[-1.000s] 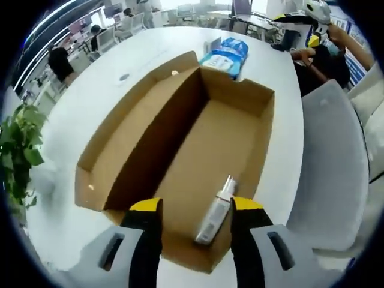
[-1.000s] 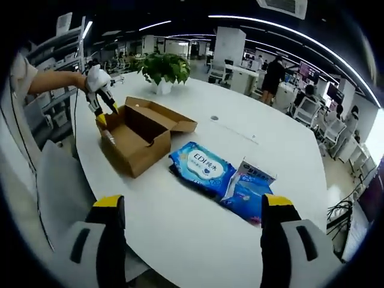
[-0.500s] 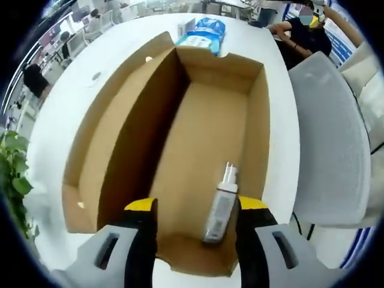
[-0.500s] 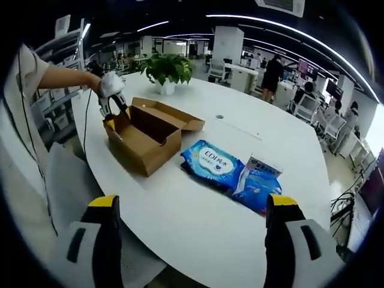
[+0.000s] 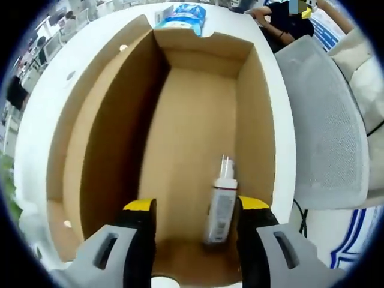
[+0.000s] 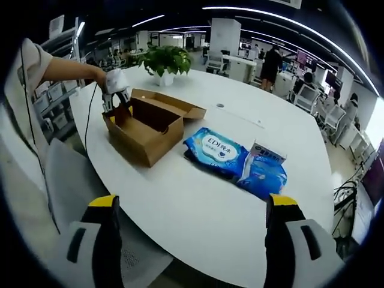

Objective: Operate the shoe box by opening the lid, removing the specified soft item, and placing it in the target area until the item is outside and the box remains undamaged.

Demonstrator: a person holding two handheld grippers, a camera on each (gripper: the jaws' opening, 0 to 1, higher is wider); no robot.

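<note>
Inside the open shoe box [image 5: 192, 138] the only thing lying there was a small white spray bottle [image 5: 221, 204], down on the cardboard floor near the end closest to the left gripper [image 5: 195, 210]. That gripper hung just over the box rim with its yellow-tipped jaws spread apart, the bottle sitting nearer the right-hand jaw and not pinched by anything. The right gripper [image 6: 195, 207] was well away from the box, jaws wide open and empty, just looking across the tabletop [image 6: 180, 198].

My read: the lid was already flipped open and flat to the side, so this was the reach-in step. The blue wet-wipe packs [image 6: 237, 162] were lying outside on the tabletop beside the box, so the soft item may well have been out already, though I can't tell for sure. The next move looked like lowering the left gripper straight down around the bottle without bumping the thin cardboard wall.

The surface was a big round white tabletop with a potted plant [image 6: 162, 60] behind the box, a grey mesh chair [image 5: 324, 120] alongside, all in an open office with desks and people further back.
</note>
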